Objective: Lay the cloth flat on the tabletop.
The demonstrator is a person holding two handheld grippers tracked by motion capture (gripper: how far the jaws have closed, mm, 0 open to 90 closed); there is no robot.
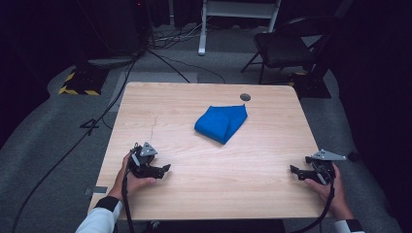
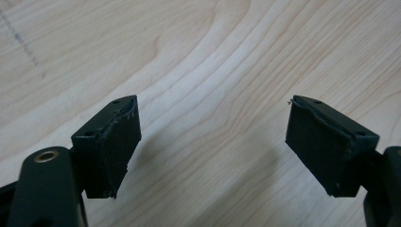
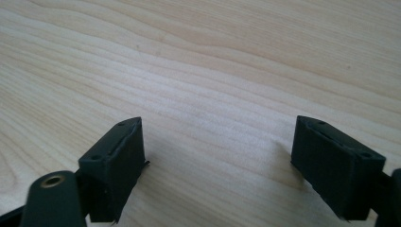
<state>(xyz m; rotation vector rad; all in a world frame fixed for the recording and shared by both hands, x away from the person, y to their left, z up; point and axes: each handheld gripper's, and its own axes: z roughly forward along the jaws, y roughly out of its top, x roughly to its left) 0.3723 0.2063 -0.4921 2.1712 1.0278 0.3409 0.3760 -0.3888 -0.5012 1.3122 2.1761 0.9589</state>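
Light wood table (image 1: 204,189), crumpled blue cloth (image 1: 222,123) lying toward its far middle, well apart from left gripper (image 1: 164,170) and right gripper (image 1: 295,171), both resting low near the front edge, jaws spread wide and empty, likely parked ready to reach.

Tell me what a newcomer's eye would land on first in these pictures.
The blue cloth stands out first, lying crumpled just past the middle of the pale wooden table, near its far edge. Next come the two black grippers at the near corners: the left gripper and the right gripper, both open with nothing between the jaws and well short of the cloth.
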